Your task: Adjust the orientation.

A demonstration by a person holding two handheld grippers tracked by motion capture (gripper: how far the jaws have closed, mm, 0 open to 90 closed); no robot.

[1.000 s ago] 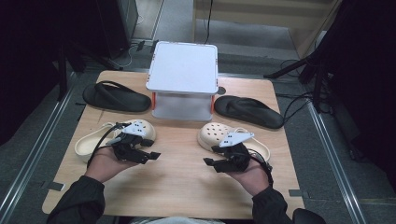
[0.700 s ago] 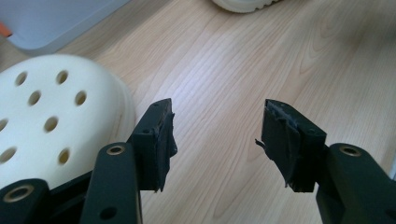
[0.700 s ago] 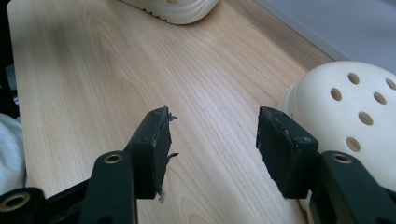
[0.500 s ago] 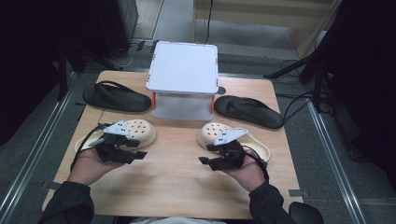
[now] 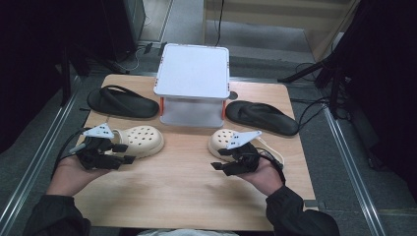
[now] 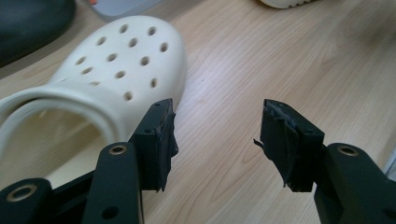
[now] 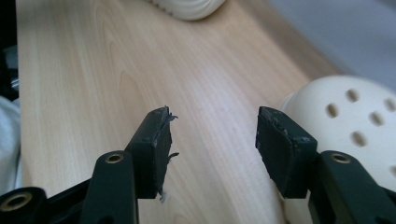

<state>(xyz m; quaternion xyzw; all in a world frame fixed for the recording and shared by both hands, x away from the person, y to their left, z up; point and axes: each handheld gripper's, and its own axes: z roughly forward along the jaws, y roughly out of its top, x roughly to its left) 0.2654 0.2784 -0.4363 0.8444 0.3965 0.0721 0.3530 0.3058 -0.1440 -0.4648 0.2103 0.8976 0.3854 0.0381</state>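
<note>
Two cream clogs (image 5: 140, 139) (image 5: 223, 142) lie just beside open tongs (image 5: 129, 153) (image 5: 217, 159).

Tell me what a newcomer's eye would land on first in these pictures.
Probably the white box standing raised at the far middle of the wooden table, with a black flip-flop on each side of it. Next, the two cream clogs, the left clog and the right clog, lying nearer the person. Beside each is a hand-held gripper, the left gripper and the right gripper, both open and holding nothing.
</note>
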